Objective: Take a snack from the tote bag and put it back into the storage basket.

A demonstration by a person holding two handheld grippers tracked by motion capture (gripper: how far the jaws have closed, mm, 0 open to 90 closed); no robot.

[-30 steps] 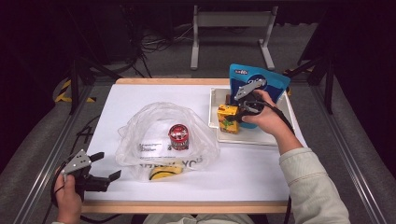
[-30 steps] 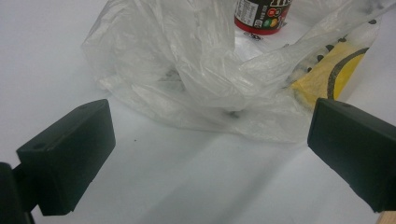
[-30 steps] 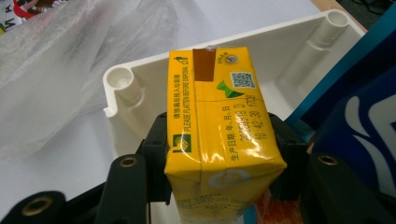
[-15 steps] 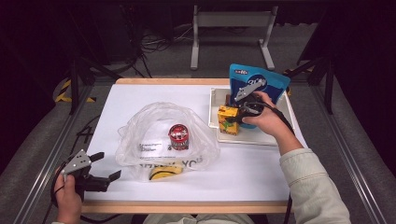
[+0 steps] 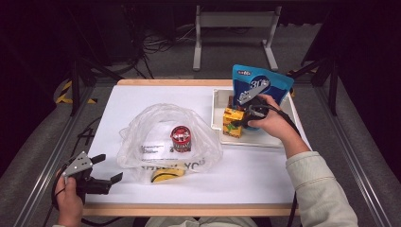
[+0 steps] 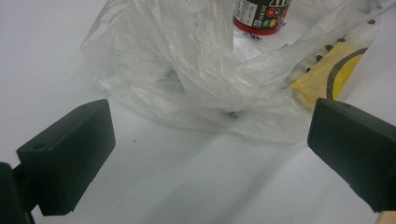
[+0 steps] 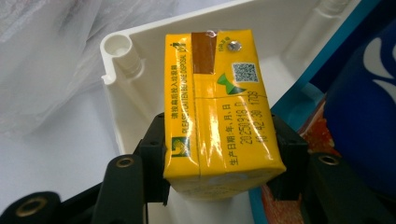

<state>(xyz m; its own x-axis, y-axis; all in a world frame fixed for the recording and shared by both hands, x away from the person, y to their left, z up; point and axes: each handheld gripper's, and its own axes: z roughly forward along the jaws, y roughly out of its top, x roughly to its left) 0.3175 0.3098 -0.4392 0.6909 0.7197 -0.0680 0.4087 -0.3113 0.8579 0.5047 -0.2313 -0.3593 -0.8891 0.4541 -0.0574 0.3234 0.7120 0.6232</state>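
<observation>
While the right gripper [image 7: 217, 186] clamps the yellow drink carton [image 7: 219, 112] by its sides at the white tray [image 5: 218, 101] corner, likely to carry it to the plastic bag [image 5: 163, 130], the left gripper [image 5: 106, 170] waits gaping, holding nothing, beside that bag.

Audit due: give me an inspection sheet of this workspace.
Surface: white table, wooden edge.
Job's things: yellow carton in white tray; blue pouch standing behind it.
Clutter: plastic bag holding red tin; yellow pack.
Grippers: right gripper shut on the carton; left gripper open, nothing between the jaws.
Cables: a cable over the right hand; more on the floor behind.
Surroundings: grey stand, dark floor.
</observation>
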